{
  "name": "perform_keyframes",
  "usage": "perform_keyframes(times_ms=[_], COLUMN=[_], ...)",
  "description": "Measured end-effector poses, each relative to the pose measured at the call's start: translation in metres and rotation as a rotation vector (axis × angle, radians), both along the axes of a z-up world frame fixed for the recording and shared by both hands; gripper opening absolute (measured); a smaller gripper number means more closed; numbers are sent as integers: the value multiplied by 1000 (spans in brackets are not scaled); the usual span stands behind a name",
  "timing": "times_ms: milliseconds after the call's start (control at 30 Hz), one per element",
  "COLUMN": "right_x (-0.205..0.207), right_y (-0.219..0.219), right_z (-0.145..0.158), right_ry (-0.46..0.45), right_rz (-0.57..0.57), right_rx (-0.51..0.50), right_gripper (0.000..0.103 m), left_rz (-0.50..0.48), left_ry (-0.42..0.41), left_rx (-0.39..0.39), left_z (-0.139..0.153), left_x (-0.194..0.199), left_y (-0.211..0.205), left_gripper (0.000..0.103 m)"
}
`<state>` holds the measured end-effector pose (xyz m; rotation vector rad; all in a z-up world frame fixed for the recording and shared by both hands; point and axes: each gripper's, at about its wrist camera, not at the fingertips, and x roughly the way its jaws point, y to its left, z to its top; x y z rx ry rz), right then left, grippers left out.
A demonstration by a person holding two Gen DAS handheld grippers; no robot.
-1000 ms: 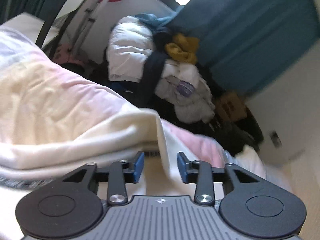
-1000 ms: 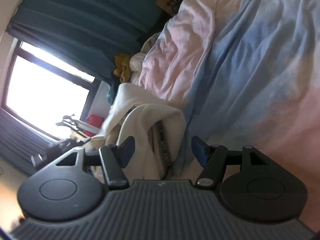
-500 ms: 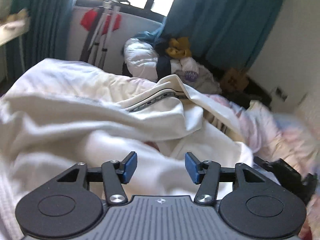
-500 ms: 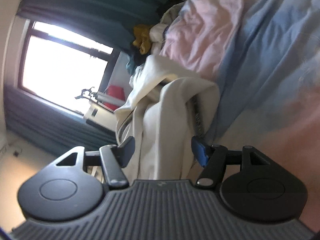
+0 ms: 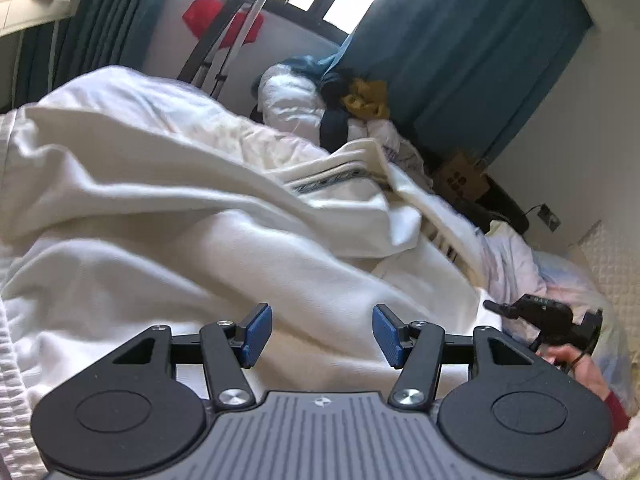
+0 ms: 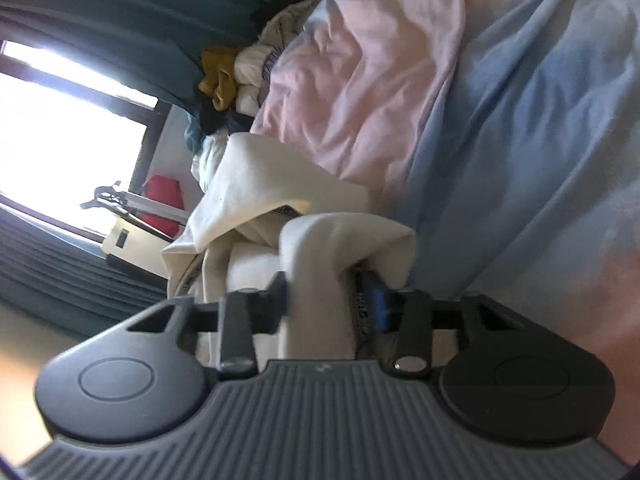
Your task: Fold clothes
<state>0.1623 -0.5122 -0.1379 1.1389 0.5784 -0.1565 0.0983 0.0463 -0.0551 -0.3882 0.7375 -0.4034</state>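
Rumpled pink-and-blue bedding carries the cream garment, heaped mid-bed. Your right gripper has just been closing and pinches a fold; the left gripper hovers agape. Next, find a matching edge.

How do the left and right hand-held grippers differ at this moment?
The left hand-held gripper stands open above the cream garment, gripping nothing; the right hand-held gripper has just been closing and pinches a fold of that garment. Both have blue pads.
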Motion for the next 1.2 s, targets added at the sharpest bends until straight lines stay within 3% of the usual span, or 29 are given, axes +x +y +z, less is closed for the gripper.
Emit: perform_keyframes(times_ms=[67,233,367,467,600,700,867,933,1100,1200], right_x=[0,-11,-35,-67,-108,-126,-142,-148,-158,-162], right_y=[6,27,45,59,62,45,4,-1,3,4], right_z=[12,54,116,150,149,114,49,35,21,15], right_ry=[-10,-56,-197,-308,-326,-238,-121,-98,-86,-81], right_rz=[7,25,55,23,-69,-100,-167,-189,-208,-215], right_rx=[-43,-159,-302,-472,-646,-600,-193,-91,-28,-15], right_gripper=[15,12,12,12,12,12,12,13,13,14], left_rz=[-1,-26,-70,-66,-50,-15,116,189,238,258], left_ry=[29,23,-10,-18,-21,22,171,236,406,459], left_rx=[-21,-53,-32,-37,-42,-79,-210,-259,-420,-474], left_z=[-7,-1,6,11,16,16,7,-3,-31,-42], left_x=[2,-7,-23,-31,-40,-48,-54,-59,-73,-81], left_y=[6,10,4,3,5,15,49,60,70,67], left_gripper=[58,59,59,59,60,65,68,69,78,80])
